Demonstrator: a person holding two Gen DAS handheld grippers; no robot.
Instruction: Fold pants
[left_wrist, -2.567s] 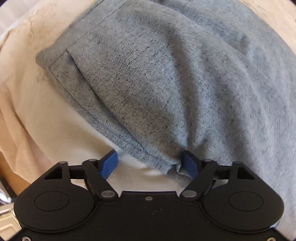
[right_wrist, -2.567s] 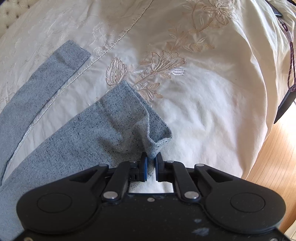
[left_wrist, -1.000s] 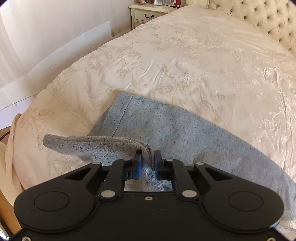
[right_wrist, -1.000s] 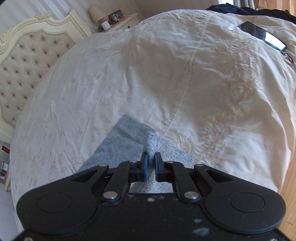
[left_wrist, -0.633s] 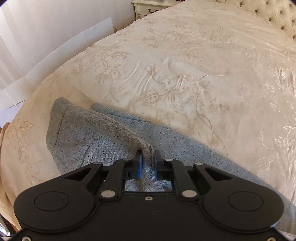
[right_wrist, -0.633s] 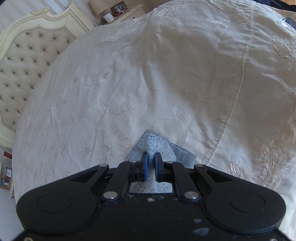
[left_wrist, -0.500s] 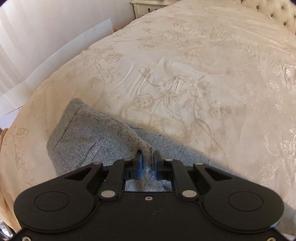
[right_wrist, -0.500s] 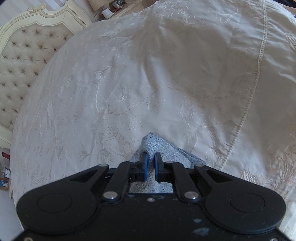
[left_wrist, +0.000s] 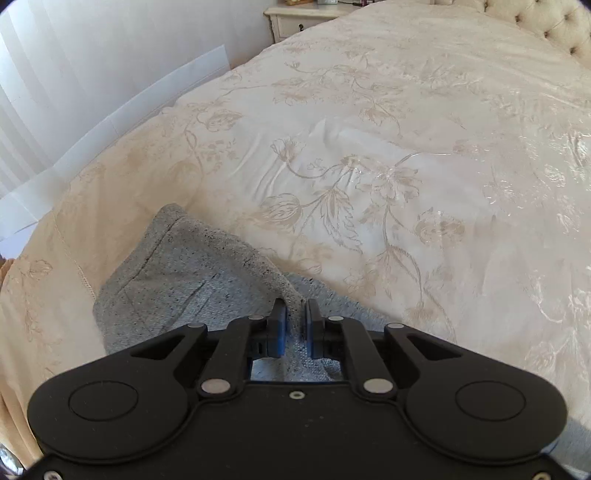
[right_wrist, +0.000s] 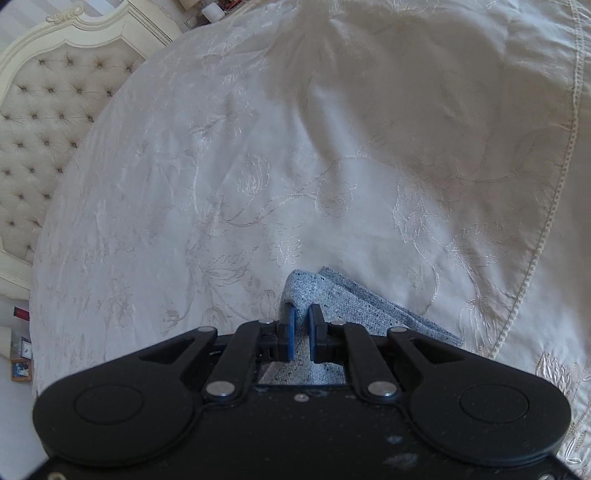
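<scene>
Grey-flecked pants (left_wrist: 192, 273), seemingly cream floral bedspread (left_wrist: 369, 155)

Each claw's black body hides most of the pants (left_wrist: 192, 273); bedside clutter (right_wrist: 20, 365) is unreadably small.

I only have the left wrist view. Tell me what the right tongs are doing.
Observer: The right tongs are shut on a folded corner of the grey pants.
Operator: Report what lies ahead of them.
Observer: Bare embroidered bedspread, with no more pants beyond the pinched corner.
Operator: Give me a landmark there.
Observer: The tufted headboard sits at the far left, much closer than in your view.
</scene>
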